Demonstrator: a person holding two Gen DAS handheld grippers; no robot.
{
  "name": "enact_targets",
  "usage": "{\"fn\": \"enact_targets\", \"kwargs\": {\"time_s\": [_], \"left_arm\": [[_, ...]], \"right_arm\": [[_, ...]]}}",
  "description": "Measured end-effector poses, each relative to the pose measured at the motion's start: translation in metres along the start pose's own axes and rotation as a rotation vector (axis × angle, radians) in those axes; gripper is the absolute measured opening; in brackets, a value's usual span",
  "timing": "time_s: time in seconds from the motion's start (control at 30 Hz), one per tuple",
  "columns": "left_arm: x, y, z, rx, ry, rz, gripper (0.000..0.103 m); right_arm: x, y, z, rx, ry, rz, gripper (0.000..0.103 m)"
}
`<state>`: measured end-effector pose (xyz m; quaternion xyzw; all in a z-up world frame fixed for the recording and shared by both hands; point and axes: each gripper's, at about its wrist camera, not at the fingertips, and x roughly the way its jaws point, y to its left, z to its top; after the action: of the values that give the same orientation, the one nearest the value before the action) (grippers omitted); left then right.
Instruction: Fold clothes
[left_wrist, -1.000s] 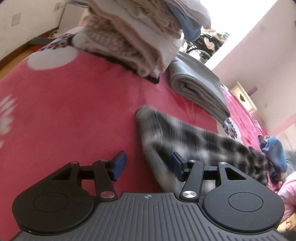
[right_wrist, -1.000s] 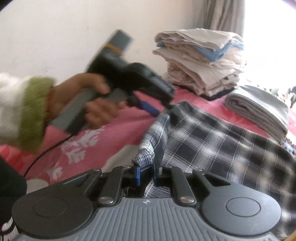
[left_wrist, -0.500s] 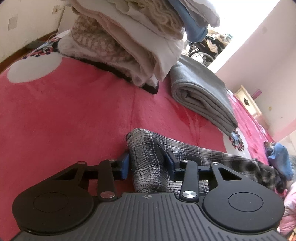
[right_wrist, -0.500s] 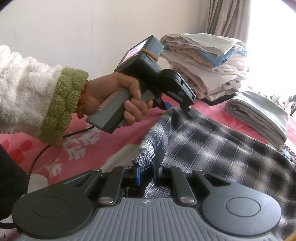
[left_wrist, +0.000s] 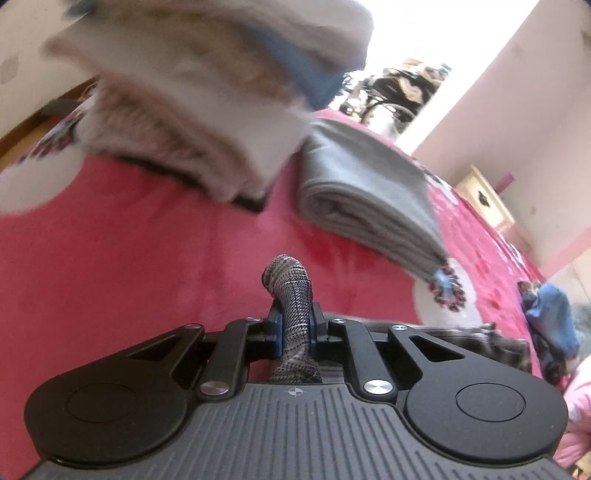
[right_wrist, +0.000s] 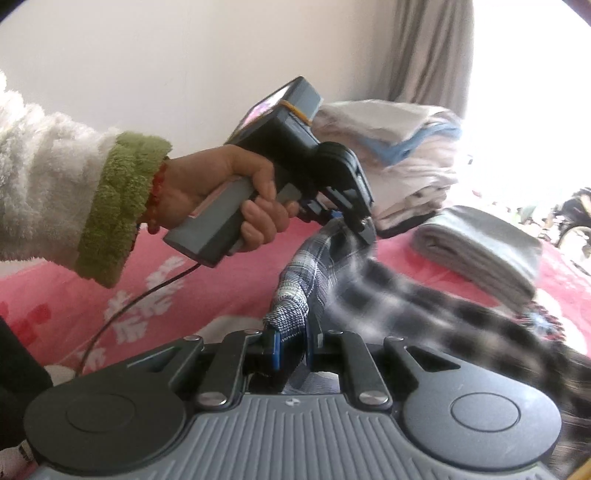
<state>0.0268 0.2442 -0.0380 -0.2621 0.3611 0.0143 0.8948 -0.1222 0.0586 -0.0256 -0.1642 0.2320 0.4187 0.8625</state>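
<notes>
Plaid shirt (right_wrist: 424, 295): now pinched in both the left gripper (left_wrist: 294, 328) and right gripper (right_wrist: 292, 341), the left having just clamped its corner; lifting off red bedspread (left_wrist: 129, 240), ready for folding.

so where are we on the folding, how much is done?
Done: a stack of folded clothes and a folded grey garment sit on the red bedspread. In hand: the plaid shirt, pinched by both the left gripper and the right gripper, not yet folded. A blue garment lies loose.
</notes>
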Motion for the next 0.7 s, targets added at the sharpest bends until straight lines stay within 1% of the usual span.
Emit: {"fn": "enact_targets", "kwargs": {"time_s": [0.13,0.27,0.37,0.53,0.7], "left_arm": [[0.006,-0.044,0.013,0.091,0.010,-0.013,0.010],[0.022,-0.095,0.021,0.182,0.047,-0.011,0.010],[0.040,-0.138,0.022,0.270,0.083,0.012,0.010],[0.075,-0.209,0.016,0.416,0.136,0.019,0.010],[0.112,-0.278,0.004,0.556,0.188,0.023,0.010]], "right_arm": [[-0.010,-0.007,-0.001,0.068,-0.049,-0.065,0.013],[-0.010,-0.007,-0.006,0.150,-0.094,-0.136,0.013],[-0.033,-0.037,-0.017,0.235,-0.118,-0.215,0.013],[-0.071,-0.088,-0.041,0.394,-0.159,-0.360,0.013],[-0.095,-0.135,-0.068,0.578,-0.182,-0.460,0.013]]}}
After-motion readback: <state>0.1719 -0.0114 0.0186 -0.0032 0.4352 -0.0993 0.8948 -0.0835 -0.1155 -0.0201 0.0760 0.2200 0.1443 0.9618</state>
